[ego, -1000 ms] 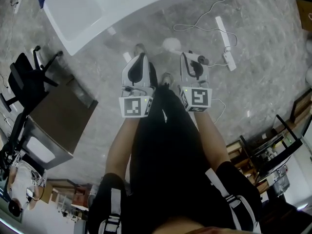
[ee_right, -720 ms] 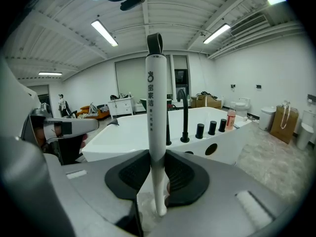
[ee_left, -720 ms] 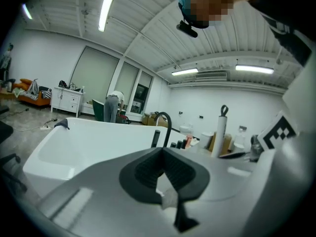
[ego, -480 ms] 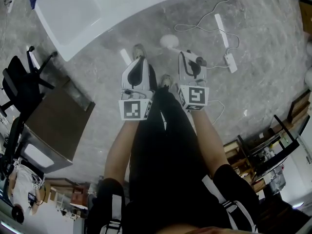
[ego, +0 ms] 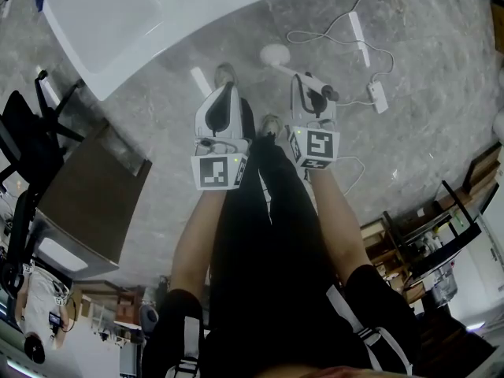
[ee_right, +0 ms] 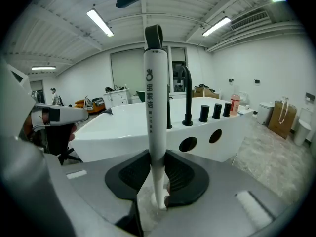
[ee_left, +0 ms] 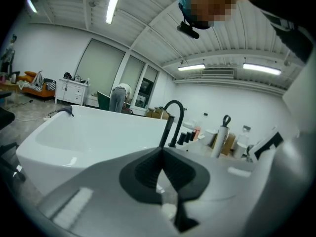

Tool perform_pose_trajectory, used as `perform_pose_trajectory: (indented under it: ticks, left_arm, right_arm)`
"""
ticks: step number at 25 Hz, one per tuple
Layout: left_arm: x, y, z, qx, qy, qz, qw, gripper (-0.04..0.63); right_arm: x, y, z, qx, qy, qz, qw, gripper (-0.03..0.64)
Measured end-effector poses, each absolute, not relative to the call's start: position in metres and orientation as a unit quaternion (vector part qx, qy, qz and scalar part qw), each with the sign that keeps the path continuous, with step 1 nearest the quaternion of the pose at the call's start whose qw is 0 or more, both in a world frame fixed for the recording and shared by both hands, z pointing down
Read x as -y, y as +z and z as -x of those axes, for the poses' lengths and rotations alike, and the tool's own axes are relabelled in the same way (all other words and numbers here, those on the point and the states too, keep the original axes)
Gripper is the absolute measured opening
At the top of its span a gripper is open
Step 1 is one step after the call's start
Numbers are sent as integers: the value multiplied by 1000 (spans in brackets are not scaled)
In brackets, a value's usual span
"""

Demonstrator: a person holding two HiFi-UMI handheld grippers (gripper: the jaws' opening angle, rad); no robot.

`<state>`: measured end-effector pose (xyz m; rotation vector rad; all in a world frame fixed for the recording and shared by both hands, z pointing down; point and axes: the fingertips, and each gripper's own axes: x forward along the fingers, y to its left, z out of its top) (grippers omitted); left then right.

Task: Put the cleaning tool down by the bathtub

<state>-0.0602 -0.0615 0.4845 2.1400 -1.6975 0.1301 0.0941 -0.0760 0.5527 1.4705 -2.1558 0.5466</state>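
Note:
The cleaning tool point(ee_right: 154, 107) is a white stick with a black loop at its top and a round white head point(ego: 274, 53). My right gripper point(ee_right: 157, 179) is shut on the stick, which stands upright between its dark pads. In the head view the right gripper point(ego: 305, 81) holds it over the grey floor, a short way from the white bathtub point(ego: 118, 22). My left gripper point(ego: 228, 91) hangs beside it, shut with nothing in it; its pads point(ee_left: 148, 169) meet at the tip. The bathtub point(ee_left: 89, 132) lies ahead of both grippers.
A black faucet point(ee_right: 186, 95) and black knobs stand on the tub's rim. A power strip with a white cable point(ego: 378, 97) lies on the floor at the right. A black chair point(ego: 31, 124) and a brown cabinet point(ego: 87, 203) stand at the left, shelves point(ego: 441, 242) at the right.
Both grippers have sunk a little toward the floor, side by side. The tool stays in the right gripper, and its round head now sits higher in the head view.

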Motion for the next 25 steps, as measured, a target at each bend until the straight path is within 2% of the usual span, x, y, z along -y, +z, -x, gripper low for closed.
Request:
perform_pose_trajectory:
  ticks: [25]
  left_arm:
    - [85, 553, 61, 574, 70, -781, 236, 6]
  right_arm:
    - [92, 681, -85, 766, 227, -522, 299, 92]
